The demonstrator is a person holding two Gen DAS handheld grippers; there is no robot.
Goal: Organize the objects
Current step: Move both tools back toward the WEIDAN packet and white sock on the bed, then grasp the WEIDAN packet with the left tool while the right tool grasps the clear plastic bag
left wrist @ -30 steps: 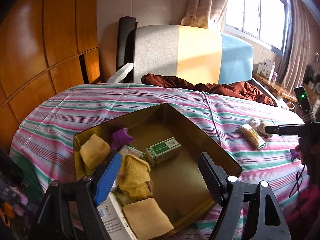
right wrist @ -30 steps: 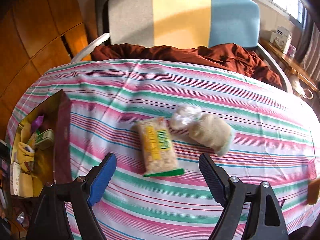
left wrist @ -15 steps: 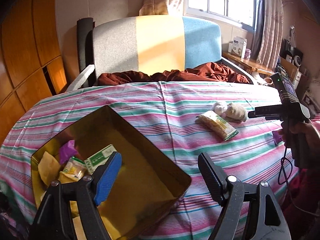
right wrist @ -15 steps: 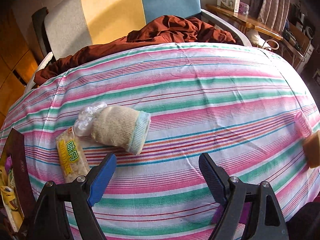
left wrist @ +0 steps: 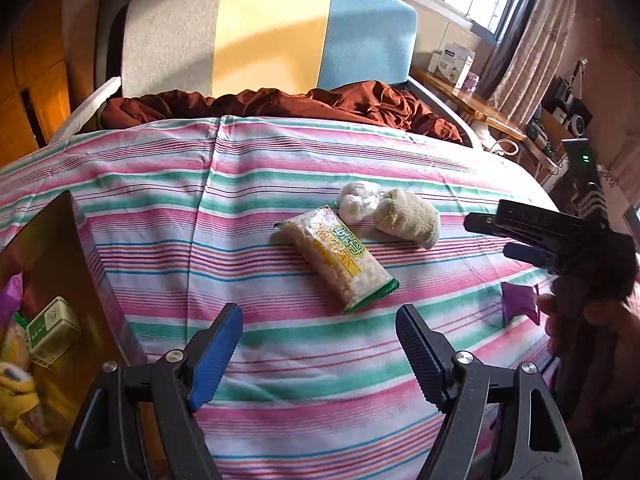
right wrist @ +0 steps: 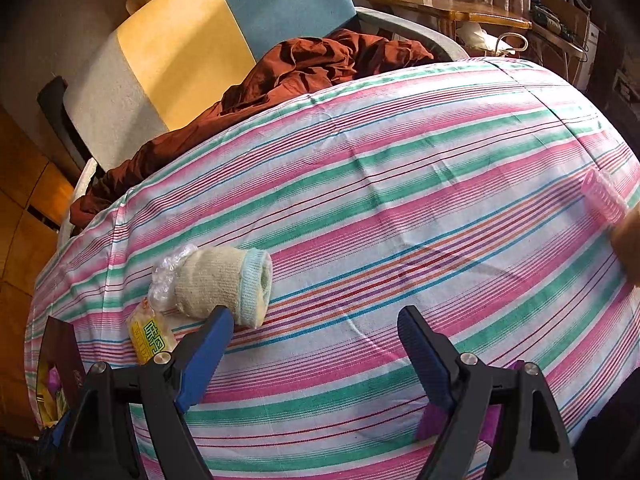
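- Since a second ago the left gripper (left wrist: 320,350) has swung right, off the gold box (left wrist: 86,264), which now sits at the far left edge of its view, and faces the loose stuff on the striped sheet (left wrist: 248,184).
- Right gripper (right wrist: 316,354) has swung right too: the snack pack that was centred between its fingers is now low on the left, half hidden behind the blue left pad.
- Both sets of fingers are spread wide with nothing between them. Pads are ribbed blue rubber on black clamp arms.
- Snack pack (left wrist: 338,256) is a flat crinkly clear bag of pale puffed bits with a yellow label and a green sealed end, lying diagonally ahead of the left gripper.
- Just beyond it and touching: a lumpy clear plastic wad (left wrist: 358,198) and a rolled cream knit sock (left wrist: 408,220), chunky ribbed tube with a pale blue cuff.
- Small purple packet (left wrist: 518,304) lies on the sheet near the right hand (left wrist: 580,320).
- Box has shiny gold inner walls; inside are a green-and-white carton (left wrist: 52,330) and something yellow and fuzzy.
- Sheet is thin cotton in pink, green and white stripes, a bit creased.
- Behind it there's a crumpled rust-brown cloth (left wrist: 280,104) and a grey, yellow and blue padded chair back (left wrist: 260,32).
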